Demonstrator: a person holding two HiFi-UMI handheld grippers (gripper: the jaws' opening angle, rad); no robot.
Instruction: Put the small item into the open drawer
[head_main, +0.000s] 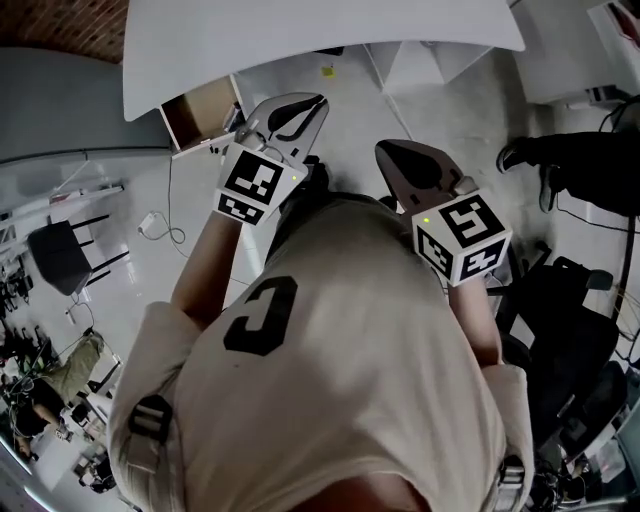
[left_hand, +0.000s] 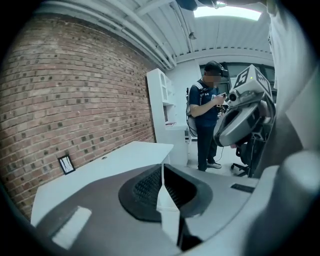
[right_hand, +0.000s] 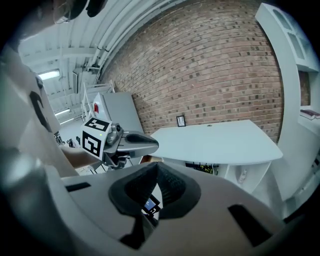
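- head view only: open drawer (head_main: 200, 112), wood-coloured inside, pulled out under the left corner of the white table (head_main: 320, 30).
- head view only: small yellow item (head_main: 327, 71) on the pale floor (head_main: 480, 110) just below the table's front edge, apart from the drawer and from both grippers; too small to identify; not found in either gripper view.
- left gripper (head_main: 308, 106): level with the wearer's chest, tips nearest the drawer corner. in the left gripper view: pads pressed together, a pale sliver of background in the slit behind them, pinching nothing.
- right gripper (head_main: 392, 156): beside the left one, apart from the table. in the right gripper view: pads met at the tips, nothing clamped.
- right gripper view only: small dark device (right_hand: 148, 204) with a lit blue screen, seen through the gap low behind the pads, seemingly beyond the jaws.
- left gripper view only: standing person (left_hand: 206, 117) next to a tall white shelf unit (left_hand: 162, 112).
- both gripper views, not the head view: brick wall (left_hand: 75, 90) with a small framed picture (left_hand: 66, 164) above the table.
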